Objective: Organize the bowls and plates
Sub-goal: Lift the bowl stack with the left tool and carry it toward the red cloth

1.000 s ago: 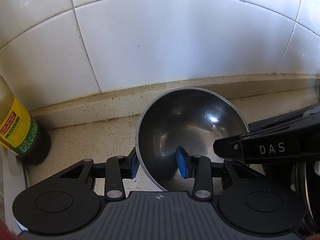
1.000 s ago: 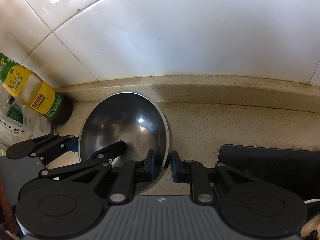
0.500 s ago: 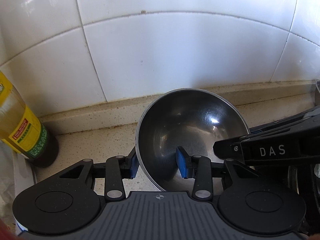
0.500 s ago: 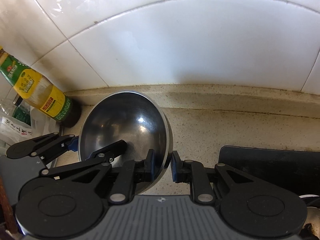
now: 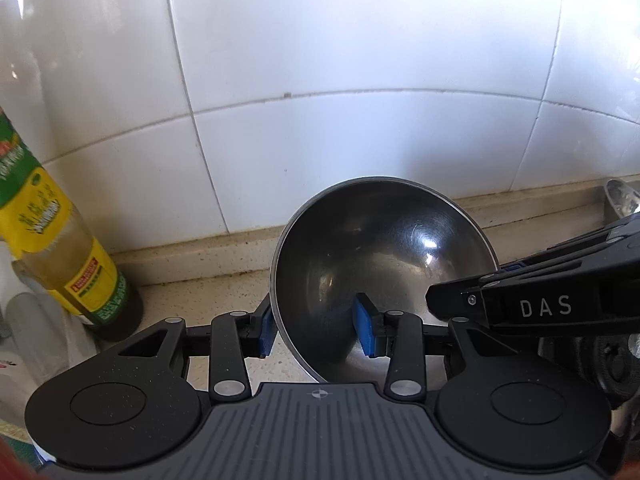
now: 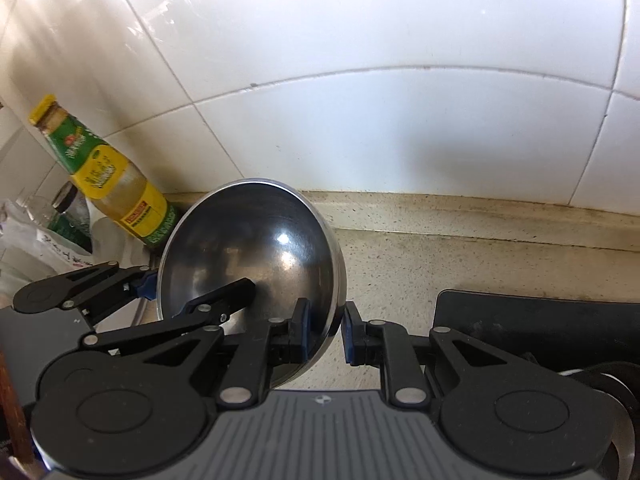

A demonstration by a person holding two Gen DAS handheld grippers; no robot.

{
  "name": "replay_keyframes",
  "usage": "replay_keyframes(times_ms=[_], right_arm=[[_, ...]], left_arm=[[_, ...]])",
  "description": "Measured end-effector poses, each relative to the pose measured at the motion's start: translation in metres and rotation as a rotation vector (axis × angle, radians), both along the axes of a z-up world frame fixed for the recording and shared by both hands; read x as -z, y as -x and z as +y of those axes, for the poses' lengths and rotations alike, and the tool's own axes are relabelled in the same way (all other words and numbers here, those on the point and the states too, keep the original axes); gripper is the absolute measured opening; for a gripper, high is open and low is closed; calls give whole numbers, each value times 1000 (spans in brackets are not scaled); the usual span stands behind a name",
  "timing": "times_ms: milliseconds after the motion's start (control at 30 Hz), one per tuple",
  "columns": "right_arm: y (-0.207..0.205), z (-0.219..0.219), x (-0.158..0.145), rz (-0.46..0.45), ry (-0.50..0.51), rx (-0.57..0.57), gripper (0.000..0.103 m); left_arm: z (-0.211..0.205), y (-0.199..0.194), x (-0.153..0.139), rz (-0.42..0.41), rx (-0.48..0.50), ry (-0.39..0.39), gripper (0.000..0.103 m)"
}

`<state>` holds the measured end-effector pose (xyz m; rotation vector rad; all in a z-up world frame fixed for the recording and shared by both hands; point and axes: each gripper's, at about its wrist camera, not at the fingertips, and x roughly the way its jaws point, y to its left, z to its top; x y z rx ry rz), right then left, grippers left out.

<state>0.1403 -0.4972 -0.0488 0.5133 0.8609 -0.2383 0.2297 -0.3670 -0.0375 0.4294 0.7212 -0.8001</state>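
White tiles behind the speckled bench (image 6: 440, 264) — both my claws, left claw (image 5: 318, 330) and right claw (image 6: 325, 332), pinching the steel bowl (image 5: 384, 264) by opposite rims.

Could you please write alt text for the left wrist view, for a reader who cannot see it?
A steel bowl is pinched by its rim between the blue pads of the left claw, while the right claw grips its far rim from the right. Behind are a white tiled wall and a speckled counter, with a yellow-labelled bottle at left.
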Motion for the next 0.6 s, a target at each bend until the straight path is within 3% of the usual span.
replay_keyframes(times_ms=[333, 600], right_arm=[[36, 27, -37, -40, 49, 12, 20], [61, 47, -51, -39, 67, 22, 20]], left_arm=[[23, 27, -31, -44, 22, 39, 48], [39, 53, -45, -52, 43, 57, 48]])
